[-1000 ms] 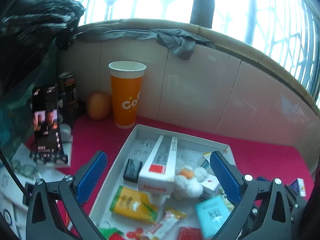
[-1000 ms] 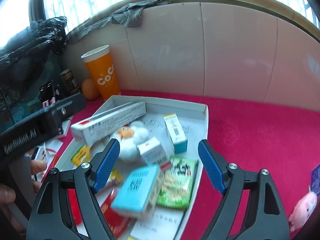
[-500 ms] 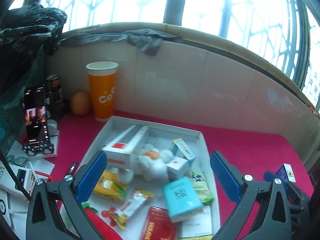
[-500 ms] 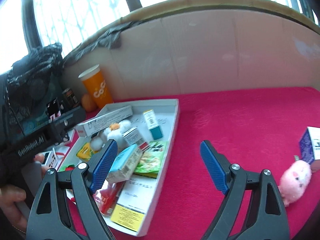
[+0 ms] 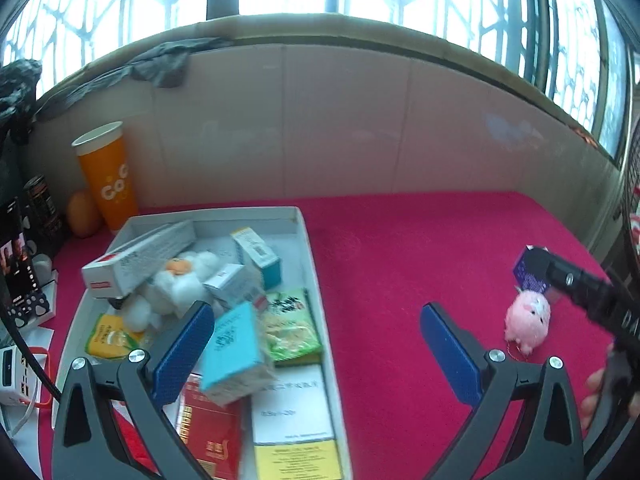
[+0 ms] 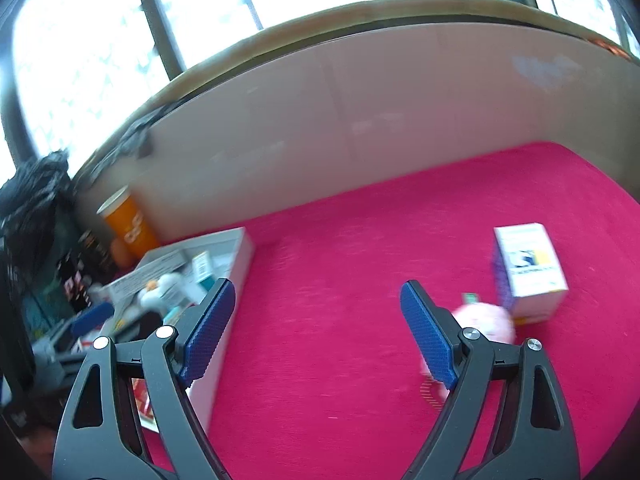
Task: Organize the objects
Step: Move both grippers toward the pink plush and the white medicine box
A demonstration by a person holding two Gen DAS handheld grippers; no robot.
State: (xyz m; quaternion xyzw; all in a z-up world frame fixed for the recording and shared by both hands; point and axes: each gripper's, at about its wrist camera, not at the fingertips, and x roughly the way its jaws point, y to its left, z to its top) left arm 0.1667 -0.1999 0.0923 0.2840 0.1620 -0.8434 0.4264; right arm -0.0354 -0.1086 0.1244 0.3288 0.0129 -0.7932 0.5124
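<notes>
A white tray [image 5: 310,248] on the red cloth holds several boxes and packets, among them a light blue box [image 5: 234,354], a long white box [image 5: 140,258] and a white plush [image 5: 180,288]. My left gripper [image 5: 316,340] is open over the tray's right rim with nothing between its fingers. To the right on the cloth lie a pink plush pig [image 5: 526,324] and a purple-and-white box [image 6: 528,270]. My right gripper [image 6: 316,320] hangs open above bare cloth, the pink plush pig [image 6: 486,320] just beyond its right finger and the tray [image 6: 240,256] to its left.
An orange paper cup [image 5: 106,174], an orange fruit [image 5: 82,214] and a dark can [image 5: 40,204] stand by the tiled wall at the back left. A phone on a stand [image 5: 16,256] sits at the far left. A person's hand [image 5: 596,396] holds the right gripper's body.
Both grippers have swung to the right, away from the tray's middle. The pink pig and purple box have come into view. Both stay open.
</notes>
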